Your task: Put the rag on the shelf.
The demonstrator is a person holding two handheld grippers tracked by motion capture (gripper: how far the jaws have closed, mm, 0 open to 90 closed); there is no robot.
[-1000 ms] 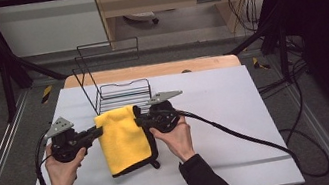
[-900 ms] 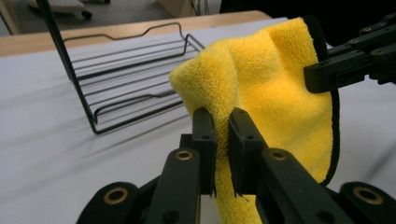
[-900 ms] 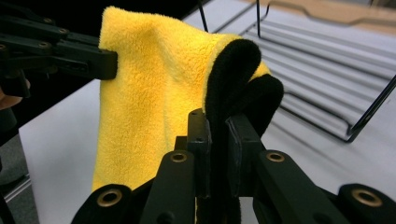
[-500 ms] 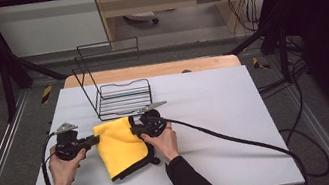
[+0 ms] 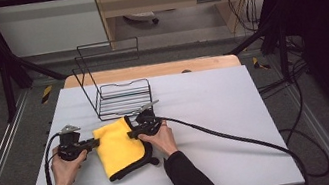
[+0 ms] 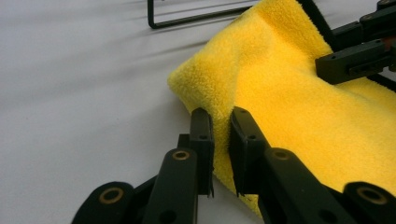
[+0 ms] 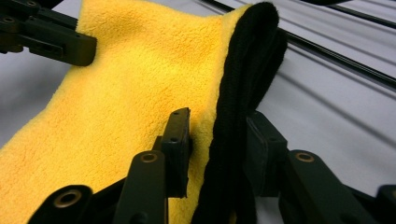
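A yellow cloth with a black border lies folded on the white table top, in front of the wire rack. My left gripper is at its left edge, and in the left gripper view the jaws are shut on a fold of the cloth. My right gripper is at the cloth's right, black-bordered edge. Its jaws have just been opening. They stand apart with the black edge between them, the pads not pressing it.
The black wire rack stands upright just behind the cloth, with its back rising at the left. A wooden board edge lies beyond it. Cables trail from the right gripper across the table to the right. Dark frame posts flank the table.
Both hands have come down and toward the person, bringing the cloth from hanging between the grippers to lying on the table. The grippers are now closer together.
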